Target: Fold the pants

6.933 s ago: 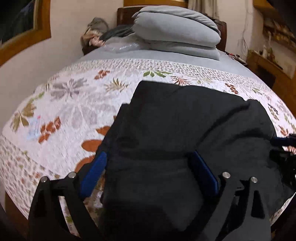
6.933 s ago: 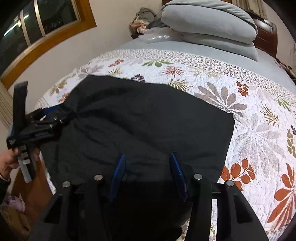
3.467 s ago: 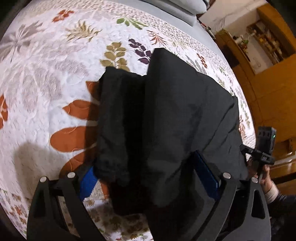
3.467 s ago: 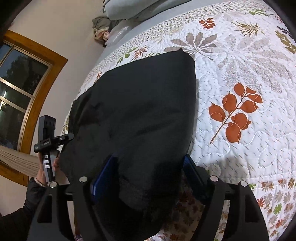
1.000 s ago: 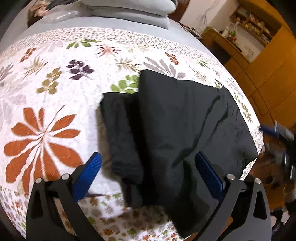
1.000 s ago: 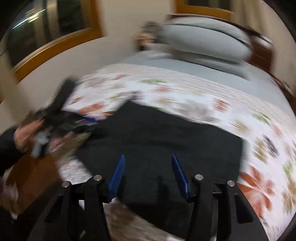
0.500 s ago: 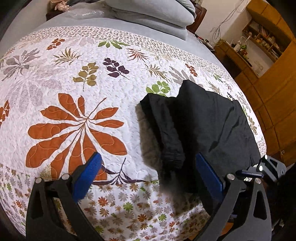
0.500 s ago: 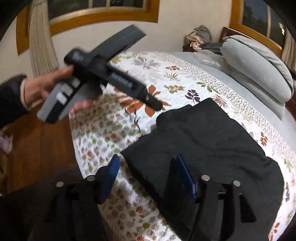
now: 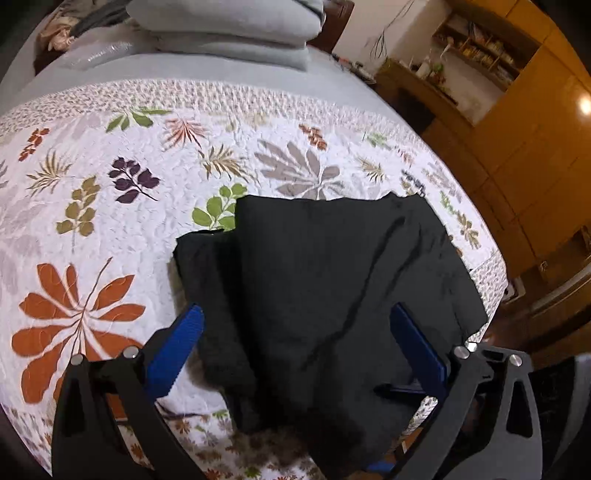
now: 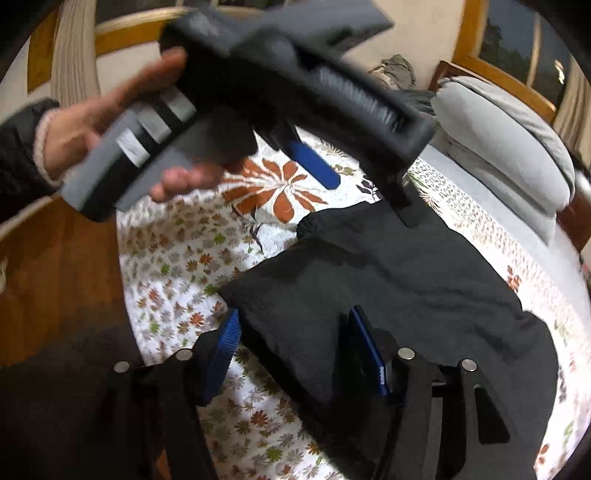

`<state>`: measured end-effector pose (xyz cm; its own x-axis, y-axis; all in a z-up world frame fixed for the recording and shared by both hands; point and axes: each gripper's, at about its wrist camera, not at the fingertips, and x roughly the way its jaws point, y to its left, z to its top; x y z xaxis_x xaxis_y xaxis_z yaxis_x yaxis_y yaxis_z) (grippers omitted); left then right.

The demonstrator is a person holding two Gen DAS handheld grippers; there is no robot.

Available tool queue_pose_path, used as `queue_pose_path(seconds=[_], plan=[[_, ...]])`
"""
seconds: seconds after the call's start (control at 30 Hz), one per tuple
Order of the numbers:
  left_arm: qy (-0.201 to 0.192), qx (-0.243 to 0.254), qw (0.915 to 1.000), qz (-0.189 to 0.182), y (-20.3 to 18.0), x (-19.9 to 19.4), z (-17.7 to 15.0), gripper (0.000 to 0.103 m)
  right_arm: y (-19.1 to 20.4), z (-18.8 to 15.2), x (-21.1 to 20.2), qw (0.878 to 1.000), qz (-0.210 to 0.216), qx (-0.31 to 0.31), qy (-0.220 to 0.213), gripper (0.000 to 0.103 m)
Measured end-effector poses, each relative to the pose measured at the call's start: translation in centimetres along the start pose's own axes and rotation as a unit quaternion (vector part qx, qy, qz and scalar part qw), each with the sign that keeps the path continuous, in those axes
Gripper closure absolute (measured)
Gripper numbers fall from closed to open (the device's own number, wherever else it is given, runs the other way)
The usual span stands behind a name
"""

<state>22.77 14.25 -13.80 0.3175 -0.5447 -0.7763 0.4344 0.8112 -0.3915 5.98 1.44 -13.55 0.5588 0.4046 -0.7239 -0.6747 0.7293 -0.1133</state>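
On the wide bed with a white quilted bedspread (image 9: 110, 221) printed with coloured leaves, the black folded pants (image 9: 332, 288) lie near the foot edge, a narrower layer showing at their left side. Grey stacked pillows (image 9: 229, 33) rest at the head. Above the pants the left gripper (image 9: 303, 343) has its blue fingers spread wide. The right gripper (image 10: 295, 350) is also spread, its fingers on either side of the pants' corner.

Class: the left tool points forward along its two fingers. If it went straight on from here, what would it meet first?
Most likely the folded black pants on the floral quilt: they lie between the open fingers of the left tool. Depth is unclear.
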Motion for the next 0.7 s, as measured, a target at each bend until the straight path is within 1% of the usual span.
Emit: queue_pose_path(seconds=[0.1,0.2,0.27,0.3,0.37,0.43,0.53,0.63,0.7], plan=[[0.030,-0.004,0.9995,-0.008,0.1,1.9,0.4,0.003,-1.3,0.0,-1.5,1.000,0.003,0.018,-0.007,0.042],[0.044,0.003,0.9985,-0.031,-0.6,3.1,0.5,0.003,-2.8,-0.1,-3.2,1.000,-0.014,0.024,-0.014,0.042],[0.052,0.013,0.9980,-0.034,-1.4,3.8,0.6,0.003,-4.5,-0.3,-4.4,0.999,-0.027,0.039,-0.017,0.042],[0.054,0.021,0.9979,-0.029,-1.8,4.2,0.5,0.003,-5.2,-0.3,-4.9,0.998,-0.035,0.046,-0.018,0.042],[0.056,0.039,0.9976,-0.004,-2.6,4.8,0.4,0.004,-7.2,-0.5,-5.7,0.995,-0.068,0.065,-0.015,0.042],[0.057,0.064,0.9961,0.020,-3.6,5.3,0.2,0.005,-8.8,-0.6,-6.3,0.991,-0.103,0.081,0.002,0.042],[0.055,0.093,0.9925,0.057,-4.5,5.7,-0.2,0.017,-11.5,-0.5,-6.7,0.977,-0.169,0.124,0.038,0.042],[0.054,0.091,0.9927,0.058,-4.3,5.8,-0.2,0.023,-12.9,-0.7,-7.1,0.969,-0.196,0.147,0.039,0.042],[0.051,0.082,0.9936,0.058,-4.1,5.6,-0.1,0.032,-13.6,-0.9,-7.1,0.964,-0.210,0.157,0.041,0.042]])
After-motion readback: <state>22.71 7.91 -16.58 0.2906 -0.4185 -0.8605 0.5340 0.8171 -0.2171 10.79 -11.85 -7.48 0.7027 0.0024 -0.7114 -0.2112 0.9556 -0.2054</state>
